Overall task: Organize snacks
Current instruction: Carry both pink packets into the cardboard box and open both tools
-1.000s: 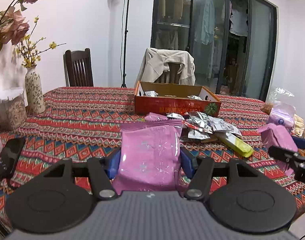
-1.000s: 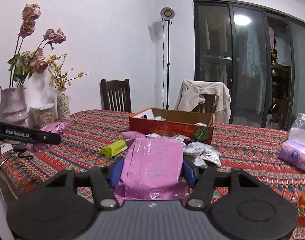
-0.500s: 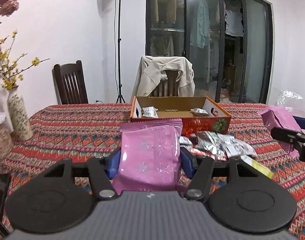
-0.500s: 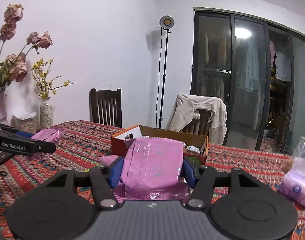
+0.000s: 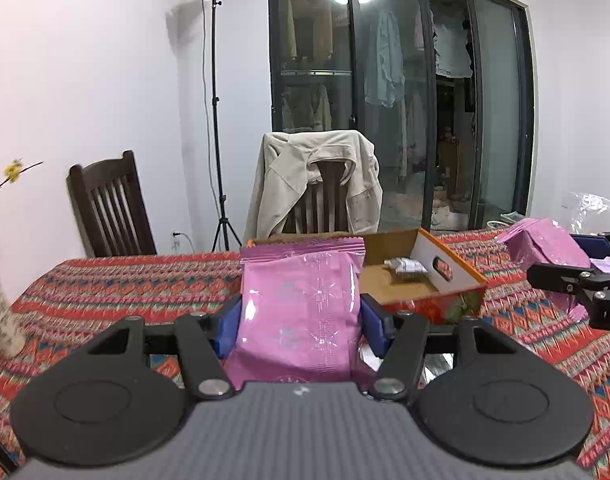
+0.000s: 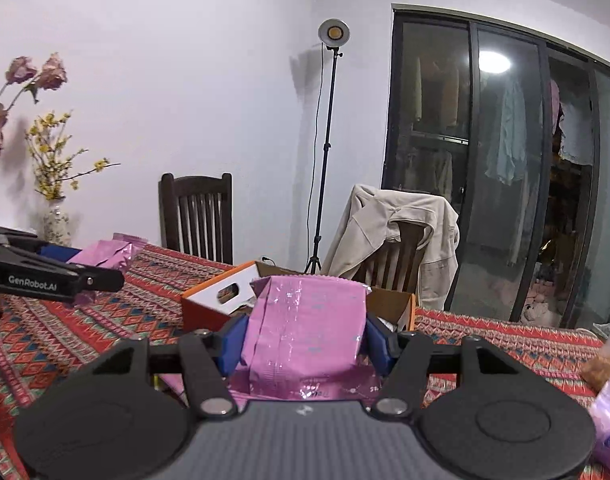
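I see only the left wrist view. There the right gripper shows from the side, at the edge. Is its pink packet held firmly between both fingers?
Observer: Yes. In the right wrist view the right gripper is shut on its pink packet, blue pads on both sides.
Operator: Is the cardboard box in front of it?
Observer: Yes, the box lies just beyond the packet, its white end with a handle slot facing that camera.
Operator: Anything on the table's right end?
Observer: A clear bag of snacks lies there.
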`<state>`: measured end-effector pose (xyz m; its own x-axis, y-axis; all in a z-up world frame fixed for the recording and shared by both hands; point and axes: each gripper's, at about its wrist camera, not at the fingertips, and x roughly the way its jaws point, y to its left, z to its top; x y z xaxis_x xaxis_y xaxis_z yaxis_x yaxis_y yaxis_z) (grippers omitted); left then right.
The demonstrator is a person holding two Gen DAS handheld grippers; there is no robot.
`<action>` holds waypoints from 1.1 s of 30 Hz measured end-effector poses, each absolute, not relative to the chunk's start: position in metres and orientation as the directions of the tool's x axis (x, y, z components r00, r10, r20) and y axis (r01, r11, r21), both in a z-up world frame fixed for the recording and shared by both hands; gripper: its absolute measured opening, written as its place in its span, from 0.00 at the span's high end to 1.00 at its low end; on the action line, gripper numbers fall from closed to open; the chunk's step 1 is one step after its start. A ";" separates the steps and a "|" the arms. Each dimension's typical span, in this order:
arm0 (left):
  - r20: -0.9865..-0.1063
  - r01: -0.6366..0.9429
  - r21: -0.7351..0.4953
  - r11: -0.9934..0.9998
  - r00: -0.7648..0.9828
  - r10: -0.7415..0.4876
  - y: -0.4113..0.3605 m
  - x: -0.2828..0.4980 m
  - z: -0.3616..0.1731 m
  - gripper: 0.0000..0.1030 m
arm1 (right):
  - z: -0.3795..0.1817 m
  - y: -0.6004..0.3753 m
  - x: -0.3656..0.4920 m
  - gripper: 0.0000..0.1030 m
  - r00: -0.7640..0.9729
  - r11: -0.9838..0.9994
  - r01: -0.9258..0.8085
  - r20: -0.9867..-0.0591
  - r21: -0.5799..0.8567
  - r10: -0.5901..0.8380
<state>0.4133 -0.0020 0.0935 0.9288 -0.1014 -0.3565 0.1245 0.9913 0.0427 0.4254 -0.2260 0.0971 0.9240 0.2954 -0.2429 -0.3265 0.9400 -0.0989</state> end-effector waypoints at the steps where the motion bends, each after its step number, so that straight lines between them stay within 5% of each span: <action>1: -0.353 0.129 0.040 0.991 0.930 -0.106 -0.002 0.422 0.095 0.40 | 0.098 -0.226 0.434 0.41 0.923 0.939 -0.328 -0.244 -0.098 0.297; 12: -0.352 0.165 0.009 0.986 0.924 -0.151 -0.013 0.522 0.100 0.40 | 0.100 -0.221 0.546 0.41 0.898 0.934 -0.355 -0.286 -0.028 0.333; 21: -0.485 0.177 -0.051 0.983 0.856 -0.179 -0.026 0.640 0.087 0.40 | 0.105 -0.219 0.655 0.42 0.856 0.928 -0.358 -0.359 0.106 0.372; 33: -0.662 0.152 -0.104 0.983 0.727 -0.183 -0.026 0.759 0.020 0.40 | 0.039 -0.207 0.787 0.41 0.739 0.946 -0.254 -0.590 0.201 0.324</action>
<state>0.7589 -0.0265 0.0199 0.7267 -0.1826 -0.6623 0.1521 0.9829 -0.1041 0.7866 -0.2075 0.0391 0.7394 0.3236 -0.5905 -0.2535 0.9462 0.2010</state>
